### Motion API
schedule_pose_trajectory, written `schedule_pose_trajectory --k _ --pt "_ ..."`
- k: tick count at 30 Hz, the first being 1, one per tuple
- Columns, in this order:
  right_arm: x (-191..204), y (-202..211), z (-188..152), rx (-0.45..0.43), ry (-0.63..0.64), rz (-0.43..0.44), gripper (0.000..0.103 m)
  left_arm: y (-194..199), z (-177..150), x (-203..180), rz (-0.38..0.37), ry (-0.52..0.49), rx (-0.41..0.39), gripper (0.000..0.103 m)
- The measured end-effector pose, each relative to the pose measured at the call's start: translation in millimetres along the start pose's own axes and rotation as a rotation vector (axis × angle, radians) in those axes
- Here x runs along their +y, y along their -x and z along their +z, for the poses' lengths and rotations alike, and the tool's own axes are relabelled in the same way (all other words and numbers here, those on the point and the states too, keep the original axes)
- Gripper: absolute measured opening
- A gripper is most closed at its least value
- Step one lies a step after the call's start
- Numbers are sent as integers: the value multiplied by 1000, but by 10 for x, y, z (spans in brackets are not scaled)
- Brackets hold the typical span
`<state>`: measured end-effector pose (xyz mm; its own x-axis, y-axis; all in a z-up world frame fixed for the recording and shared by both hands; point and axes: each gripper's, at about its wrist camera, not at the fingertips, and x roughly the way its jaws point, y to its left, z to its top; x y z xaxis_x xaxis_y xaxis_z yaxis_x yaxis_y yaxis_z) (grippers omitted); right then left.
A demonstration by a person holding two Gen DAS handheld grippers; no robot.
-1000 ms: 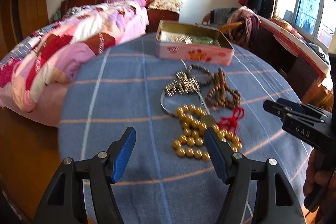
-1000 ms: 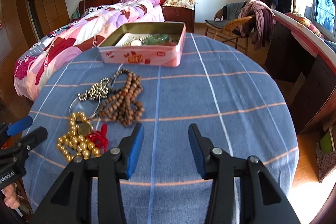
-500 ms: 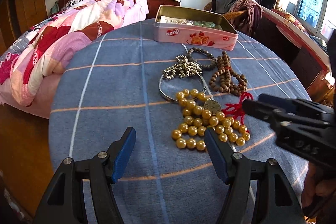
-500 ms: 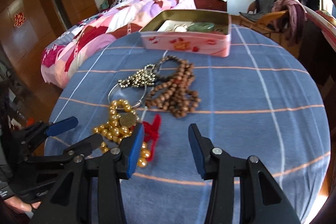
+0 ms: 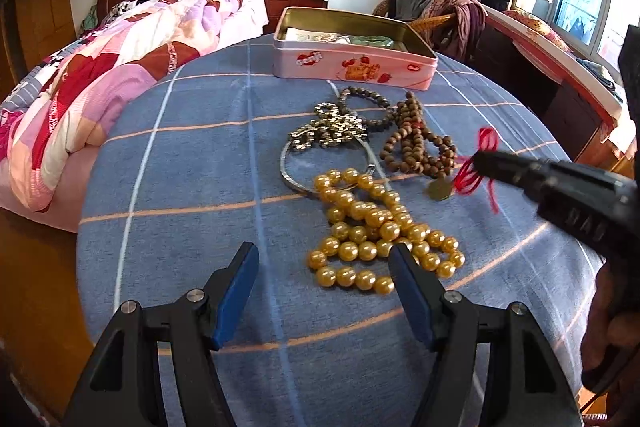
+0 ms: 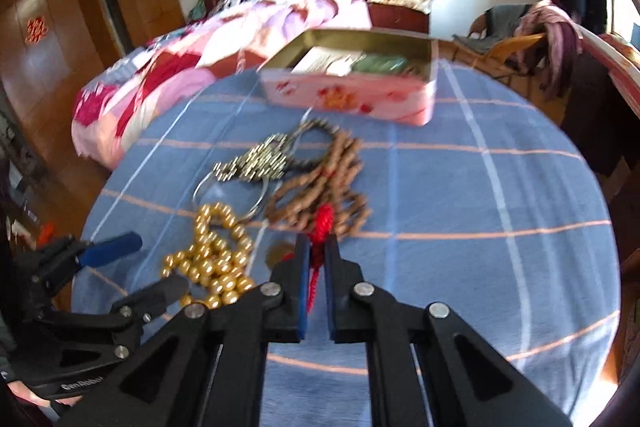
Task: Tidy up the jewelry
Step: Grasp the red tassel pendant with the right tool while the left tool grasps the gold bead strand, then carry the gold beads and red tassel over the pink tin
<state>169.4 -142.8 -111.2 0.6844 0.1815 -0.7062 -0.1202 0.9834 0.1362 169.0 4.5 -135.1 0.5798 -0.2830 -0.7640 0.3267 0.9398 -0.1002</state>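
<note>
On the blue checked tablecloth (image 5: 168, 187) lies a heap of jewelry: a gold bead string (image 5: 376, 231), brown wooden beads (image 5: 416, 143), a silver chain (image 5: 328, 131) and a thin silver hoop (image 5: 286, 167). My right gripper (image 6: 317, 251) is shut on the red cord (image 6: 322, 227) of a brass coin pendant (image 5: 439, 190), lifted just off the cloth. From the left wrist view that gripper (image 5: 480, 159) reaches in from the right. My left gripper (image 5: 324, 267) stands open near the front edge, its right finger beside the gold beads. A pink tin (image 5: 352, 67) with its lid off sits behind the heap.
The tin holds green beads (image 6: 380, 65) and a paper packet. A bed with a pink quilt (image 5: 100, 75) lies left of the round table. A chair draped with clothes (image 5: 452, 11) and a wooden desk stand at the back right. A hand (image 5: 608, 339) holds the right gripper.
My right gripper moved in onto the red cord and shut on it. The coin pendant has come away from the gold beads toward the right. My left gripper has kept still and open.
</note>
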Motion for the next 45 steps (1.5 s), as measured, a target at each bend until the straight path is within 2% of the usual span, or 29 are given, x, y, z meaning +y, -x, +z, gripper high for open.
schedule_pose_trajectory --k 7,11,17,18,19,20,21,22,26,29,31,36,45 --pt "-218 133 61 -28 -75 -17 10 -172 95 -103 -53 41 36 68" --pt "-232 146 65 -30 -81 -17 10 -226 142 -197 -23 37 37 68" --pt "-219 128 61 -27 -83 -8 10 -246 169 -230 -44 37 32 68" --pt "-223 127 56 -27 -84 -7 10 -243 166 -231 -53 36 29 64" --pt "-224 127 57 -28 -84 -7 10 -237 170 -222 -67 38 26 48" --pt "-222 128 59 -28 -83 -7 10 -239 175 -207 -112 43 32 41" --pt "-223 130 66 -28 -84 -5 10 -240 173 -203 -126 43 35 35" --pt "-229 141 70 -30 -87 -3 10 -233 165 -210 -141 36 37 21" --pt "-246 197 105 -48 -92 6 10 -182 114 -271 -110 -14 24 20" --pt "-263 240 134 -65 -95 14 10 -104 99 -238 -133 -8 -4 19" --pt "-286 266 157 -75 -103 17 10 0 113 -204 -153 -4 -41 10" --pt "-342 318 224 -100 -133 49 10 247 220 -99 -168 11 -130 10" --pt "-340 315 259 -112 -131 41 10 407 333 -6 -163 23 -187 10"
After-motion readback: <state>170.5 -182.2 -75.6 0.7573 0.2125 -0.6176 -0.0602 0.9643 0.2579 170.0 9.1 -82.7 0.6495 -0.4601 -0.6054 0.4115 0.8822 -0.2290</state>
